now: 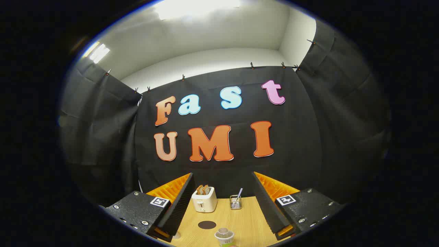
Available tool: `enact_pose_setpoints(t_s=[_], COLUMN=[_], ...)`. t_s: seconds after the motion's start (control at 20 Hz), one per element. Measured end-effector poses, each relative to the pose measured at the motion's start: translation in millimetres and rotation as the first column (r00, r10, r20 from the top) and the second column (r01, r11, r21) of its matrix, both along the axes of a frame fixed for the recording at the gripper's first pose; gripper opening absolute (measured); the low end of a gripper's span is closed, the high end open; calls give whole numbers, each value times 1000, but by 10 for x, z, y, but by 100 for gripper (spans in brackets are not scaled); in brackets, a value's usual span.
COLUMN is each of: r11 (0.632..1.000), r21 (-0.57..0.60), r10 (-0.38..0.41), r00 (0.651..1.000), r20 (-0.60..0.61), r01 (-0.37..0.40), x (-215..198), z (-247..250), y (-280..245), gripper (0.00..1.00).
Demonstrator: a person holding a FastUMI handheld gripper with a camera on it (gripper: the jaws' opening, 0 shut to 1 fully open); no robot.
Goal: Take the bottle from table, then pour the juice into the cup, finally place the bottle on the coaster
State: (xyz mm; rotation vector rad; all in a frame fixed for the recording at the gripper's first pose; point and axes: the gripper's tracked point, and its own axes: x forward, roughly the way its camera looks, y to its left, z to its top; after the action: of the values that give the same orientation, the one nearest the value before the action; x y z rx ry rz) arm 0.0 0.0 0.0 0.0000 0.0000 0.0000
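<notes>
My gripper stands open, its two fingers wide apart above the wooden table. Low between the fingers, close to me, stands a small bottle with a clear cap and a green label; only its top shows. Just beyond it a dark round coaster lies flat on the table, a little toward the left finger. Neither finger touches the bottle.
A white toaster with two slices of toast stands at the back of the table near the black cloth wall. Beside it on the right sits a small wire holder with a stick in it.
</notes>
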Motion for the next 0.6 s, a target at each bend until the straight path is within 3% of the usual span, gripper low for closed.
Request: enact_pose_setpoints(t_s=[0.6], r11=[999], r21=[52], r10=[2], r00=[1000], r20=[-10], r01=[-1], x=[8], z=[-116], y=[-44], gripper=[98])
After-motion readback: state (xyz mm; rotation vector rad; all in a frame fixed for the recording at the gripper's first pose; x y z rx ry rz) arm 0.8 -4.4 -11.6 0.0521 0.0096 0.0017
